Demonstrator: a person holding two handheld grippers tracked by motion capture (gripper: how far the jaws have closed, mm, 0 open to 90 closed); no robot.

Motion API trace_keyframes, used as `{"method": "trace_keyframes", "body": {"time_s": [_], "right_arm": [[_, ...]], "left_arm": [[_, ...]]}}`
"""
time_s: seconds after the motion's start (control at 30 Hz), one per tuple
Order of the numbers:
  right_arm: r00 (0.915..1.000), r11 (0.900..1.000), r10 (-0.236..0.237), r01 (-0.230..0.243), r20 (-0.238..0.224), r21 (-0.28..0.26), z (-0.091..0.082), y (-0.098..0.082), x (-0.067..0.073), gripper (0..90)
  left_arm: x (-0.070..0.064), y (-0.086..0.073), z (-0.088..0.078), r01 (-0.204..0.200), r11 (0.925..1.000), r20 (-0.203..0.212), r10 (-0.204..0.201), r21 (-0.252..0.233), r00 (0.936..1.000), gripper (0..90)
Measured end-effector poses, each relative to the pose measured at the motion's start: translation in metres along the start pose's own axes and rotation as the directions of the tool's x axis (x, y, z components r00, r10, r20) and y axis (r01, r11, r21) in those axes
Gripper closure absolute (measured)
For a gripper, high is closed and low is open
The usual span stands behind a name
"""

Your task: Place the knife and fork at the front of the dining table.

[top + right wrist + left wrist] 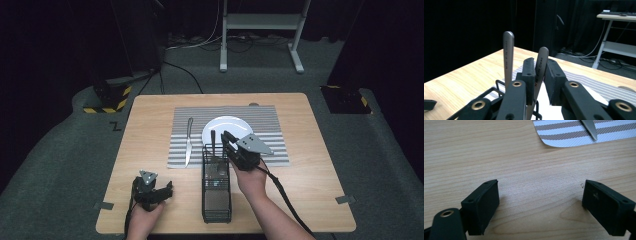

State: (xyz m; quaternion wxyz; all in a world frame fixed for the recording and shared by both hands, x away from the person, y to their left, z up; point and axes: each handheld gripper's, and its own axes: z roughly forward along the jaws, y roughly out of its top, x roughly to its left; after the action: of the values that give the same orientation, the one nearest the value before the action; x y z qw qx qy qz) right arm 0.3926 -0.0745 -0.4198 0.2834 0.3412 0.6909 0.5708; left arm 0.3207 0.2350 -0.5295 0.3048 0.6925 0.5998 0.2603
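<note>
High view: fixed above person's side, looks forward and down over whole table. Left gripper view: close, angled down at tabletop, mat corner and knife tip shared with high view. Right gripper view: close, level across the table; shares mat, basket.

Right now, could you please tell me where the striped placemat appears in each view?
High view: the placemat lies mid-table, under the plate and knife.
Left gripper view: its corner sits at the top right, with the knife tip on it.
Right gripper view: it stretches rightward behind the right tongs, which pinch a handle.
Shared landmark: the wooden table around it.
</note>
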Motion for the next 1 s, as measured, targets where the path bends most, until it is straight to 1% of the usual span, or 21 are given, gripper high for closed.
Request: {"method": "trace_keyframes", "body": {"time_s": [0.07,0.1,0.13,0.17,0.27,0.33,0.43,0.5,0.53,0.6,0.7,0.77,0.87,0.97,1.0], "right_arm": [[0.9999,1.0,-0.012,0.012,-0.001,-0.003,0.0,0.0,0.001,79.8],[0.9999,1.0,-0.011,0.011,-0.011,-0.008,0.0,-0.001,0.002,81.1],[0.9997,1.0,-0.007,0.007,-0.024,-0.015,-0.001,-0.001,0.002,84.8],[0.9996,1.0,-0.008,0.008,-0.025,-0.018,-0.001,-0.001,0.003,85.5],[0.9989,1.0,-0.008,0.007,-0.047,-0.024,-0.004,-0.001,0.004,86.6],[0.998,0.999,0.0,-0.003,-0.063,-0.033,-0.007,0.0,0.005,87.7],[0.9978,0.999,-0.011,0.008,-0.066,-0.047,-0.01,0.002,0.007,87.9],[0.9976,0.999,-0.01,0.006,-0.068,-0.053,-0.013,0.004,0.006,88.0],[0.9975,0.998,-0.003,-0.001,-0.071,-0.059,-0.015,0.006,0.006,88.0],[0.9973,0.997,-0.008,0.002,-0.073,-0.074,-0.018,0.008,0.006,88.0],[0.9968,0.995,0.002,-0.01,-0.08,-0.102,-0.023,0.011,0.006,88.0],[0.9968,0.993,-0.006,-0.003,-0.08,-0.121,-0.027,0.015,0.007,88.0],[0.9963,0.99,-0.006,-0.006,-0.086,-0.142,-0.031,0.021,0.008,88.1],[0.996,0.985,-0.013,-0.002,-0.088,-0.174,-0.036,0.029,0.009,88.1],[0.9962,0.981,-0.022,0.006,-0.084,-0.192,-0.039,0.031,0.01,88.1]], "left_arm": [[0.0,0.0,0.0,0.0,1.0,0.004,0.0,0.001,1.0,14.2],[0.0,0.0,0.0,0.0,1.0,0.004,0.0,0.001,1.0,14.2],[0.0,0.0,0.0,0.0,1.0,0.004,0.0,0.001,1.0,14.2],[0.0,0.0,0.0,0.0,1.0,0.004,0.0,0.001,1.0,14.2],[0.0,0.0,0.0,0.002,1.0,0.003,-0.002,0.0,1.0,14.3],[0.0,0.0,0.0,0.001,1.0,0.003,-0.001,0.0,1.0,14.4],[0.0,0.0,0.0,0.001,1.0,0.003,-0.001,0.0,1.0,14.4],[0.0,0.0,0.0,0.001,1.0,0.003,-0.001,0.0,1.0,14.4],[0.0,0.0,0.0,0.001,1.0,0.003,-0.001,0.0,1.0,14.4],[0.0,0.0,0.0,0.001,1.0,0.004,-0.001,0.0,1.0,14.3],[0.0,0.0,0.0,0.001,1.0,0.004,-0.001,0.0,1.0,14.3],[0.0,0.0,0.0,0.001,1.0,0.004,-0.001,0.0,1.0,14.3],[0.0,0.0,0.0,0.001,1.0,0.004,-0.001,0.0,1.0,14.3],[0.0,0.0,0.0,0.001,1.0,0.004,-0.001,0.0,1.0,14.3],[0.0,0.0,0.0,0.001,1.0,0.004,-0.001,0.0,1.0,14.3]]}}
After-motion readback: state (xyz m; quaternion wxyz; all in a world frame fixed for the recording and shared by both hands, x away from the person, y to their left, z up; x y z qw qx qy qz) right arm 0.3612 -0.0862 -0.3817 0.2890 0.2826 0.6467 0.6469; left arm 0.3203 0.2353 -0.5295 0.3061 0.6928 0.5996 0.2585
